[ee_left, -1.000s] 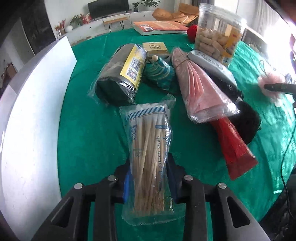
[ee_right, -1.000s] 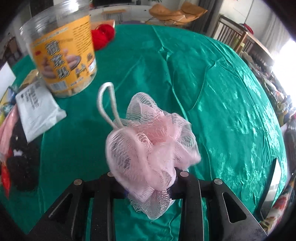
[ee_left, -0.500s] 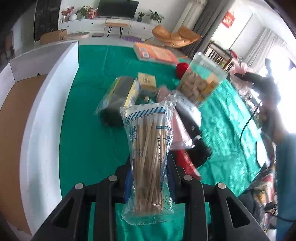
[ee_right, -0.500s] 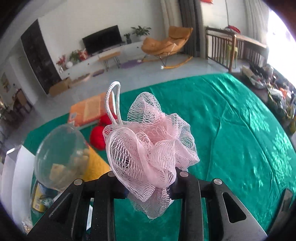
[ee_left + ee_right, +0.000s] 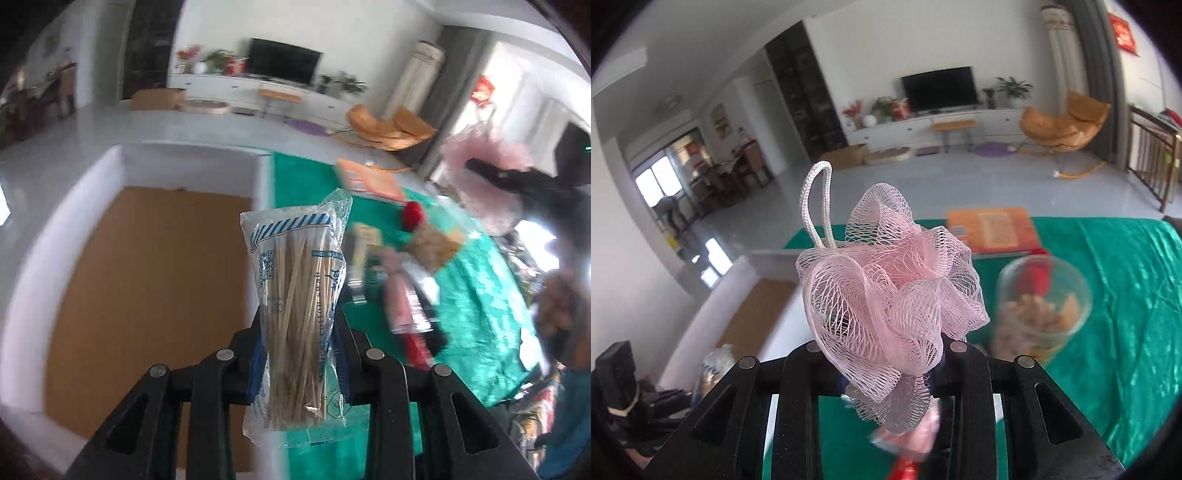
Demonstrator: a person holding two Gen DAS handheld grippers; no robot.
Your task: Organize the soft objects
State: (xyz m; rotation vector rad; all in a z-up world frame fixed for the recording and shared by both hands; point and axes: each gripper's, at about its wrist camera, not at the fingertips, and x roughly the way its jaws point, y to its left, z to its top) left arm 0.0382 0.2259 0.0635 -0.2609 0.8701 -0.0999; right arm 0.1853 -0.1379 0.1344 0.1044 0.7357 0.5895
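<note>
We hold two items clear of the green-clothed table (image 5: 1126,295). The left gripper (image 5: 301,354) is clamped on a bag of cotton swabs (image 5: 299,314), gripped across its lower half; the bag stands upright in front of the white box with a brown floor (image 5: 147,288). The right gripper (image 5: 886,369) is clamped on a pink mesh bath pouf (image 5: 890,310), gripped at its underside, with the white cord loop (image 5: 816,203) standing above.

We judge the pouf very light and springy: it compresses between the jaws, so we take hold deep in the gathered core, not on the outer ruffles. We judge the swab bag light, its film slippery and its sticks stiff but easily snapped, so we grip it across the bundle with moderate pressure. A clear snack jar (image 5: 1041,306) stands on the table beyond the pouf.
</note>
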